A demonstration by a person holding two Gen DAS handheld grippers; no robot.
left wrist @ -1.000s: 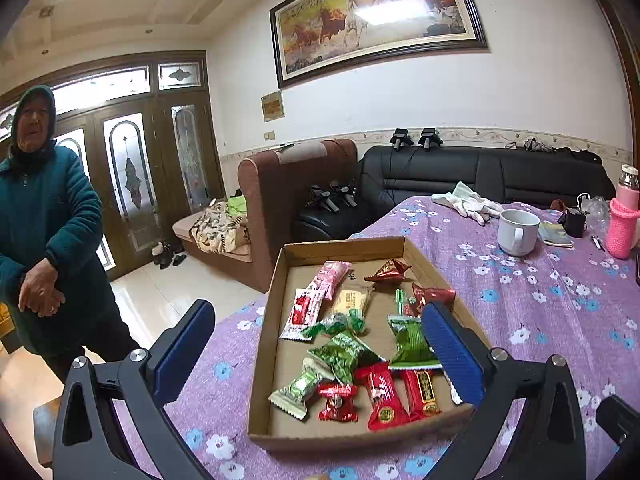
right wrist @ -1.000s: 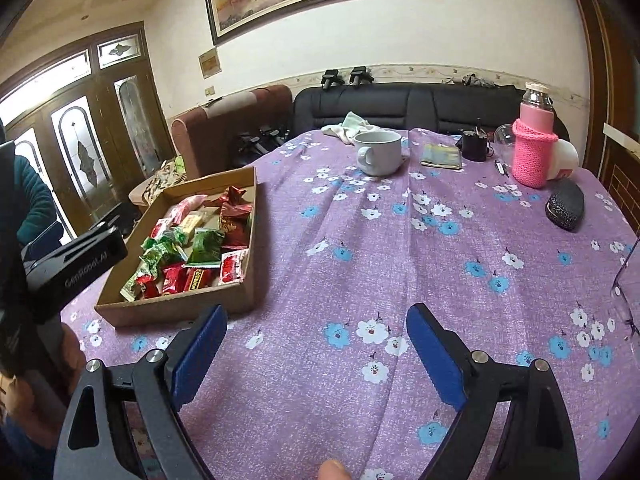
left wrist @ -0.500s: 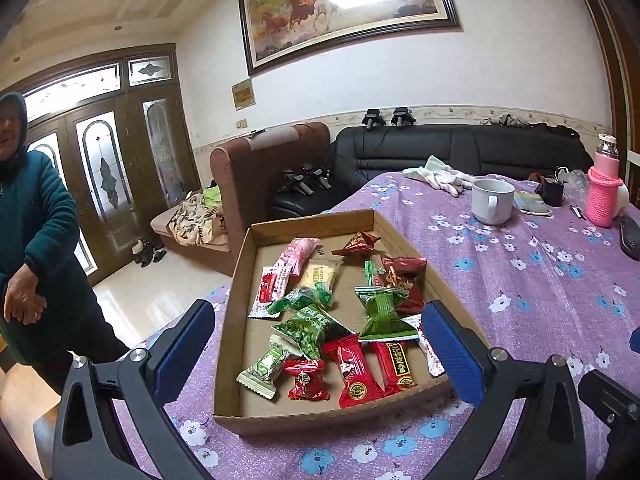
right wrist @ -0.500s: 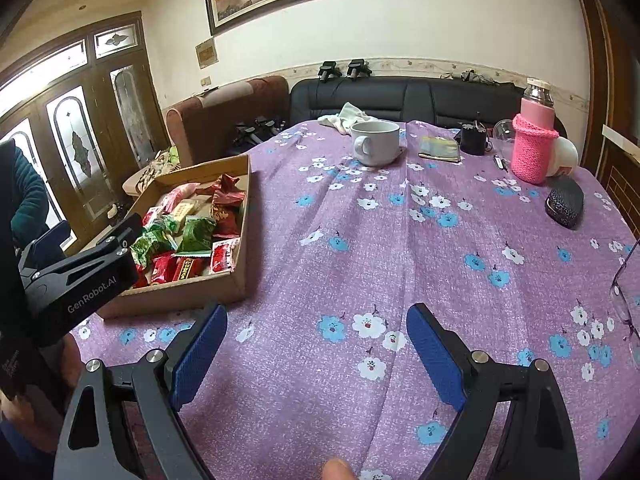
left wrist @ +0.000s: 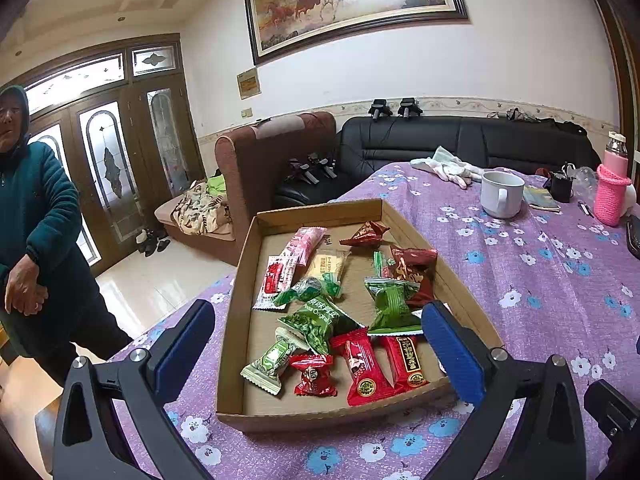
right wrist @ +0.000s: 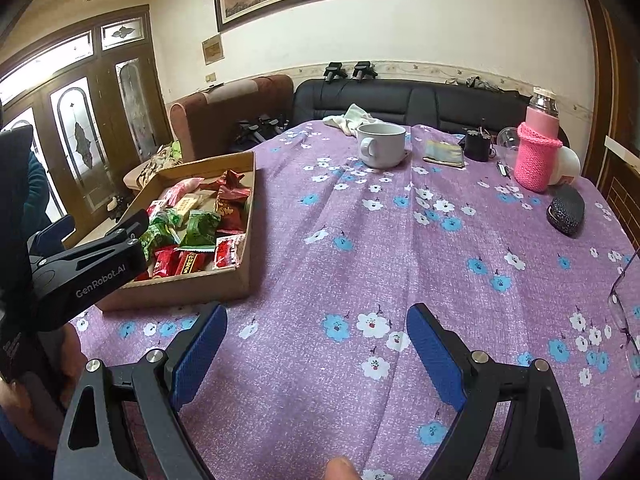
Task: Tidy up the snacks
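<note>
Left wrist view: the left gripper (left wrist: 318, 344) hangs with its blue pads spread wide, holding nothing, over the near end of a shallow cardboard tray (left wrist: 460, 288). The tray sits on a purple flowered tablecloth (left wrist: 540, 280) and holds wrapped snacks (left wrist: 320, 320) (red, green and pink packets, loosely scattered).

Right wrist view: the right gripper (right wrist: 316, 350) is also spread and empty above bare cloth, the tray well to its left. A white mug (right wrist: 380, 145) stands farther back.

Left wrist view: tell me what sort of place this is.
Most likely a home living room: a black sofa and brown armchair by the wall, a framed horse painting above, and a table under a floral cloth.
</note>
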